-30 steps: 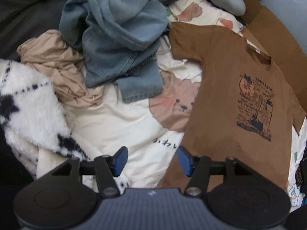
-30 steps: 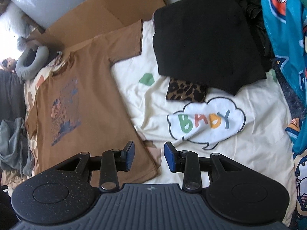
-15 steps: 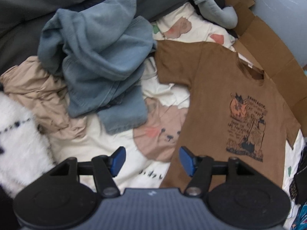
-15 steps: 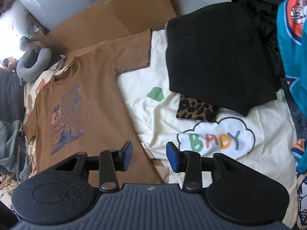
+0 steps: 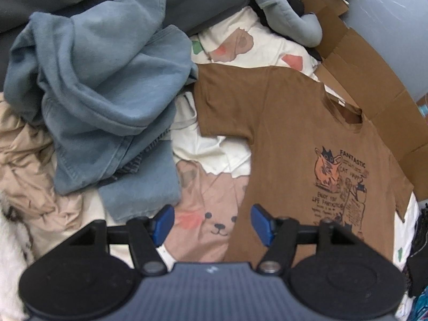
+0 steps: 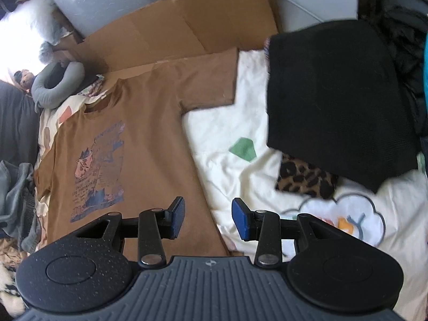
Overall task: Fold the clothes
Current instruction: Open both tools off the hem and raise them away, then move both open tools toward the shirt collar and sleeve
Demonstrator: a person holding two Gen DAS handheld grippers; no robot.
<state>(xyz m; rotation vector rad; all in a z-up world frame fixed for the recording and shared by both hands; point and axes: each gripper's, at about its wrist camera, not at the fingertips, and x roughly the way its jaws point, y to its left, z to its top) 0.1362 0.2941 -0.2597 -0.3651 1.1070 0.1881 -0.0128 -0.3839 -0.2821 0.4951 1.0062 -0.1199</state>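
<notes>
Closest to us, we hold the left gripper (image 5: 212, 220) over the left side edge of the brown T-shirt (image 5: 289, 139), its blue pads spread with nothing between them; one pad hangs over the shirt's fabric, the other over the cream bedsheet (image 5: 214, 230) and its pink bear print. We hold the right gripper (image 6: 208, 218) over the shirt's opposite side edge (image 6: 149, 139), jaws likewise apart and empty, one pad above brown cloth and the other above the sheet. The shirt lies spread flat and face up on the sheet, both short sleeves out, its cat print showing (the word FANTASTIC is legible). Further out on the left sits a heap of crumpled blue garments (image 5: 99, 93) atop a beige one (image 5: 24, 165). On the right, a folded black garment (image 6: 334, 101) rests on a leopard-print piece (image 6: 305, 179). Beyond the collar lie flattened cardboard (image 6: 187, 32) and a grey neck pillow (image 5: 289, 13).
</notes>
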